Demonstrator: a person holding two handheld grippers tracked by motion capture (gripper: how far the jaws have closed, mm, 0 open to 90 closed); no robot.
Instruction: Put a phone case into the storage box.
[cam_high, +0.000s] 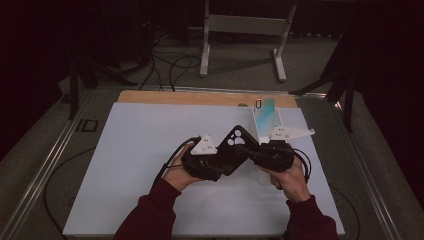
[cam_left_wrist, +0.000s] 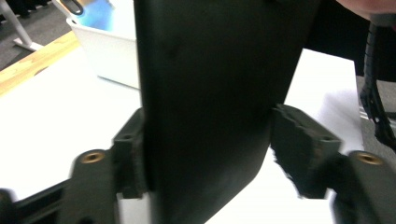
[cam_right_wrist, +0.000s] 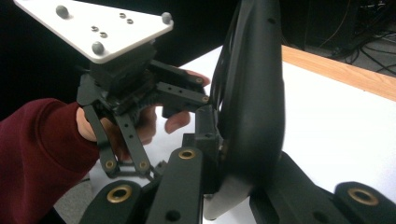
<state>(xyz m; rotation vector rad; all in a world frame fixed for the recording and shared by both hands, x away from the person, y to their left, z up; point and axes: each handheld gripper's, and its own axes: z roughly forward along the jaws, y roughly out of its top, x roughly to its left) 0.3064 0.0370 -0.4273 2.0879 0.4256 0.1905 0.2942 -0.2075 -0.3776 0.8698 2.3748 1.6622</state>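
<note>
In the high view, the left tool (cam_high: 222, 165) and the right tool (cam_high: 252, 150) are meeting over the white tabletop (cam_high: 140, 165), both on a black phone case (cam_high: 235, 145). A white box (cam_high: 265, 122) is sitting just behind the right tool.

In the left gripper view, the black phone case (cam_left_wrist: 205, 102) is standing between the half-closed jaws, touching 1 pad; the other pad is sitting just off it.

In the right gripper view, the right tool (cam_right_wrist: 233, 182) is squeezing the case (cam_right_wrist: 254, 93) tight. The left tool (cam_right_wrist: 205, 105) is reaching in beside it.
</note>
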